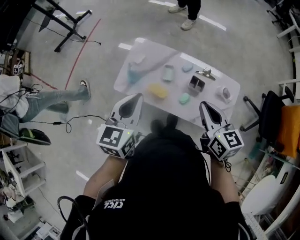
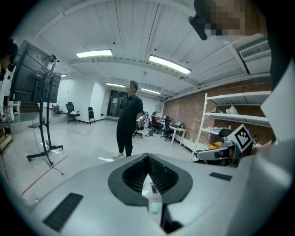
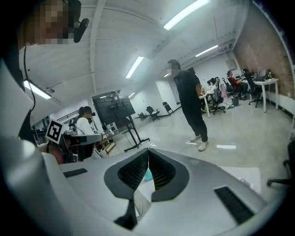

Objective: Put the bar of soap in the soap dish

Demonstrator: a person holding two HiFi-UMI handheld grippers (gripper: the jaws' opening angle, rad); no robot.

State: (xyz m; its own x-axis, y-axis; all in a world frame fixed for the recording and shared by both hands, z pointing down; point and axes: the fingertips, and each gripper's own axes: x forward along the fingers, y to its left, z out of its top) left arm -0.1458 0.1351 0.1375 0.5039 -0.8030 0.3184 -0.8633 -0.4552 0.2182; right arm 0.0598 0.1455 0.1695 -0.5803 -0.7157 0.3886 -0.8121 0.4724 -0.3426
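On the white table (image 1: 140, 47) lie a small mint-green bar (image 1: 184, 98), likely the soap, a yellow block (image 1: 158, 90) and a pale blue oval (image 1: 187, 68). A light green, dish-like tray (image 1: 168, 72) sits further back. My left gripper (image 1: 137, 96) is held at the table's near left edge, jaws shut with nothing in them. My right gripper (image 1: 202, 104) hovers at the near right edge, also shut and empty, just right of the mint bar. In the left gripper view the gripper (image 2: 147, 156) points over the table. The right gripper (image 3: 148, 150) does the same.
A teal item (image 1: 135, 71) lies at the table's far left; a metal clip (image 1: 205, 72), a small dark box (image 1: 196, 84) and a round object (image 1: 225, 93) are at the right. A person (image 1: 187, 9) stands beyond the table. Another person's leg (image 1: 61, 96) and a chair (image 1: 272, 112) flank it.
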